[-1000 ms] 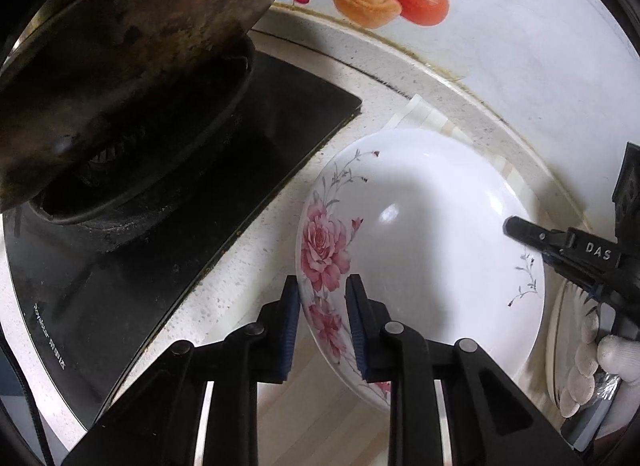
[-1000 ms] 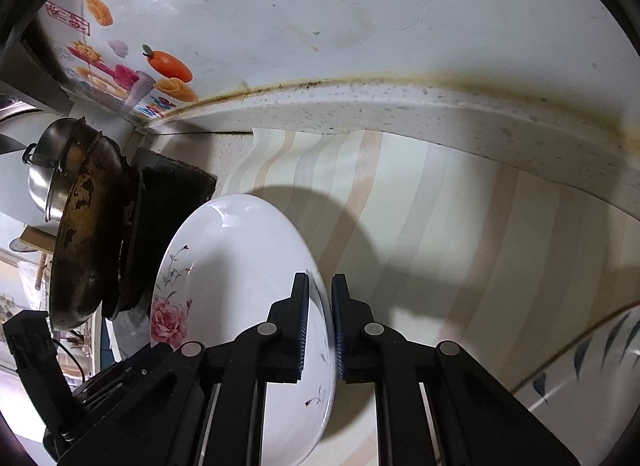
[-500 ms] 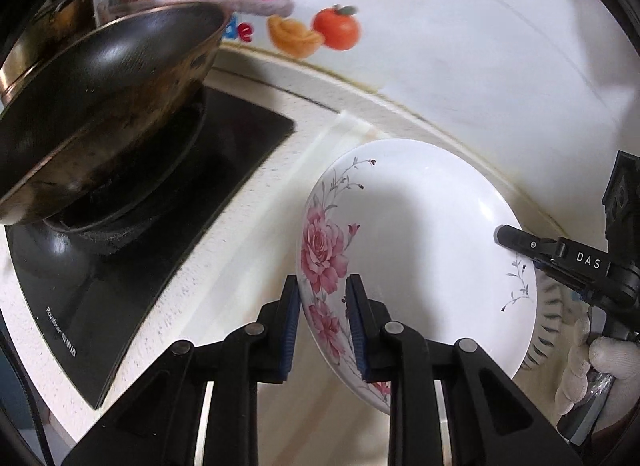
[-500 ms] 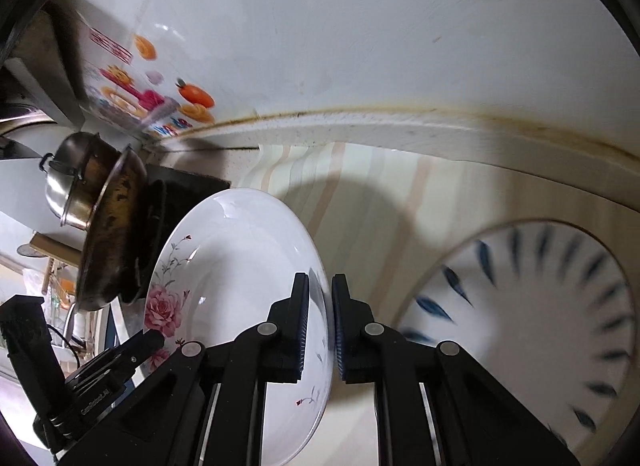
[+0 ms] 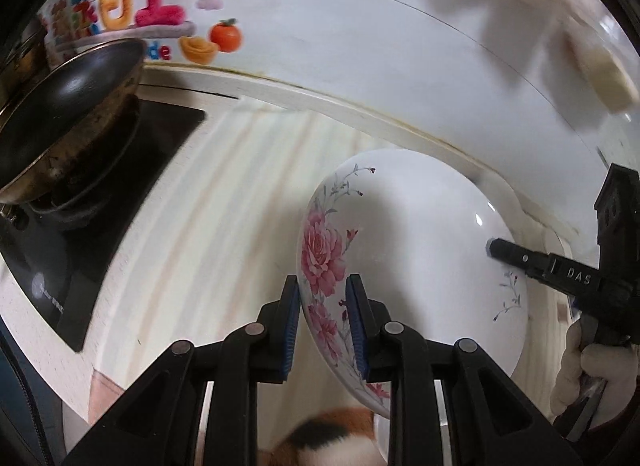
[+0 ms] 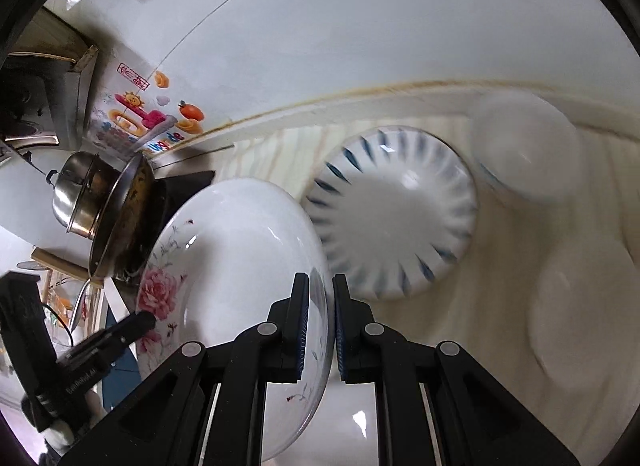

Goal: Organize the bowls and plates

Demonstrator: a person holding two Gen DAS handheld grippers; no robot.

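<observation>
Both grippers hold one large white plate with pink roses (image 5: 416, 250) above the striped mat. My left gripper (image 5: 322, 308) is shut on its rose-painted rim. My right gripper (image 6: 321, 306) is shut on the opposite rim of the same plate (image 6: 240, 250); it also shows at the right of the left wrist view (image 5: 494, 248). A white plate with blue dashes (image 6: 396, 217) lies on the mat just right of the held plate. Two blurred white bowls (image 6: 528, 145) (image 6: 584, 306) sit further right.
A dark wok (image 5: 60, 121) sits on the black stove (image 5: 120, 193) at the left, with a steel pot (image 6: 78, 193) behind it. The white wall with a colourful sticker (image 5: 132, 9) runs along the back. The striped mat (image 5: 208, 225) covers the counter.
Both grippers have carried the rose plate to the right and higher. The wok has slid away to the left, and the blue-dashed plate and white bowls have come into the right wrist view.
</observation>
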